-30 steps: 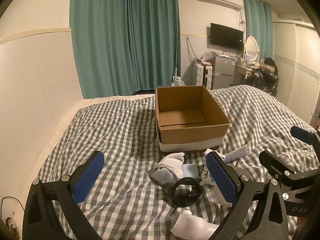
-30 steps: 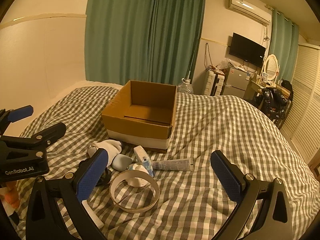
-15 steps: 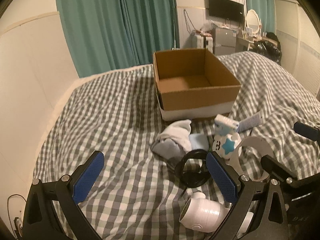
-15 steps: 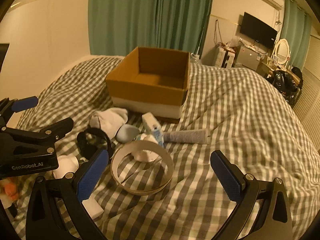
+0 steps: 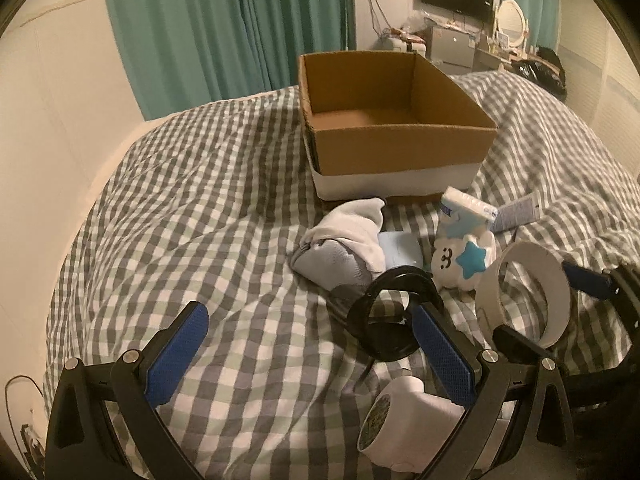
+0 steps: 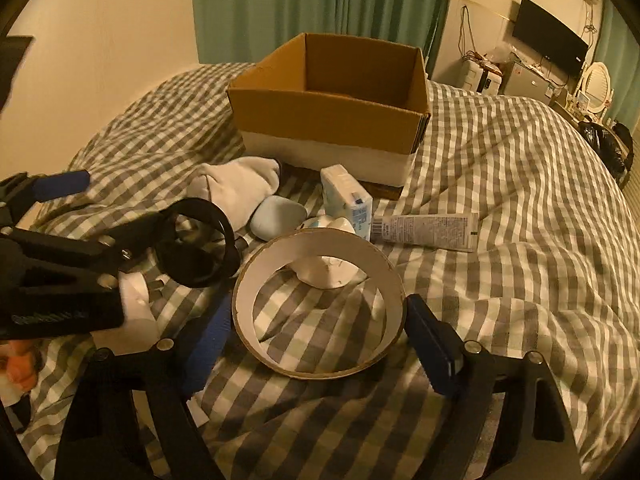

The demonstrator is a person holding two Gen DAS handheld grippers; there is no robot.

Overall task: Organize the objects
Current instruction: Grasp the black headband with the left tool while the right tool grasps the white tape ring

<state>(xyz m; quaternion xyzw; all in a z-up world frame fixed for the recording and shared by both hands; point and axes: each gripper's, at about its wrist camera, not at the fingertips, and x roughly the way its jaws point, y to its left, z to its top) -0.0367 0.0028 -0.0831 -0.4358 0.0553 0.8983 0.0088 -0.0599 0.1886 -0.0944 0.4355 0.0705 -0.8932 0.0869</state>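
Observation:
An empty cardboard box [image 5: 396, 132] [image 6: 332, 120] stands on the checked bed. In front of it lie a white sock bundle [image 5: 344, 244] [image 6: 236, 188], a pale blue case [image 5: 400, 250] [image 6: 276, 216], a white toy with a blue star [image 5: 460, 258], a small carton [image 6: 348, 200], a tube [image 6: 428, 230], a black ring [image 5: 394, 316] [image 6: 196, 242], a white ring [image 5: 532, 292] [image 6: 318, 304] and a white cup [image 5: 404, 420]. My left gripper [image 5: 308, 356] is open, its right finger over the black ring. My right gripper [image 6: 320, 340] is open with its fingers either side of the white ring.
Teal curtains [image 5: 240, 28] and a cream wall [image 5: 52, 120] bound the bed at the far and left sides. A desk, TV and mirror [image 6: 552, 40] stand at the far right. The bedspread [image 6: 520, 184] lies bare to the right of the objects.
Both grippers have moved forward and down toward the objects. The right gripper's fingers now flank the white ring and stand closer together. The left gripper has come up to the black ring.

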